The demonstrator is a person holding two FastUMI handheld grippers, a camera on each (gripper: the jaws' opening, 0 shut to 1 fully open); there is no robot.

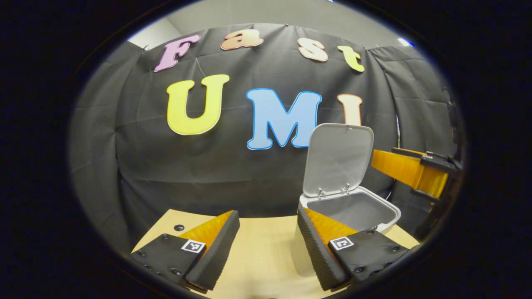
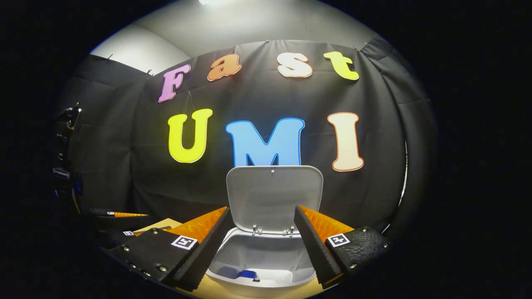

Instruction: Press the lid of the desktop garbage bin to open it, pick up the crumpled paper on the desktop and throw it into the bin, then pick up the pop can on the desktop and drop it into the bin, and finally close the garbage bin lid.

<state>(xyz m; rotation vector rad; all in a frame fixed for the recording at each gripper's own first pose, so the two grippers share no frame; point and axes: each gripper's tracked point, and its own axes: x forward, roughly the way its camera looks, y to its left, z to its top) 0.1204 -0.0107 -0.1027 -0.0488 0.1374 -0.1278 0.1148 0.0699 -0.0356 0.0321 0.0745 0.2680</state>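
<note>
The grey desktop bin (image 1: 392, 212) stands on the wooden table (image 1: 266, 249) with its lid (image 1: 338, 158) swung up and upright. My left gripper (image 1: 268, 214) is open and holds nothing, low over the table just left of the bin. In the right gripper view the bin (image 2: 257, 283) lies straight ahead with its lid (image 2: 274, 195) raised. My right gripper (image 2: 262, 209) is open over the bin's mouth, nothing between its fingers. Something blue (image 2: 247, 274) lies at the bottom of the bin; I cannot tell what it is.
The other gripper (image 1: 405, 168) reaches in from the right behind the bin's lid. In the right gripper view the left gripper (image 2: 120, 219) sits low at the left over the table (image 2: 160, 225). A small hole (image 1: 179, 227) marks the tabletop's far left.
</note>
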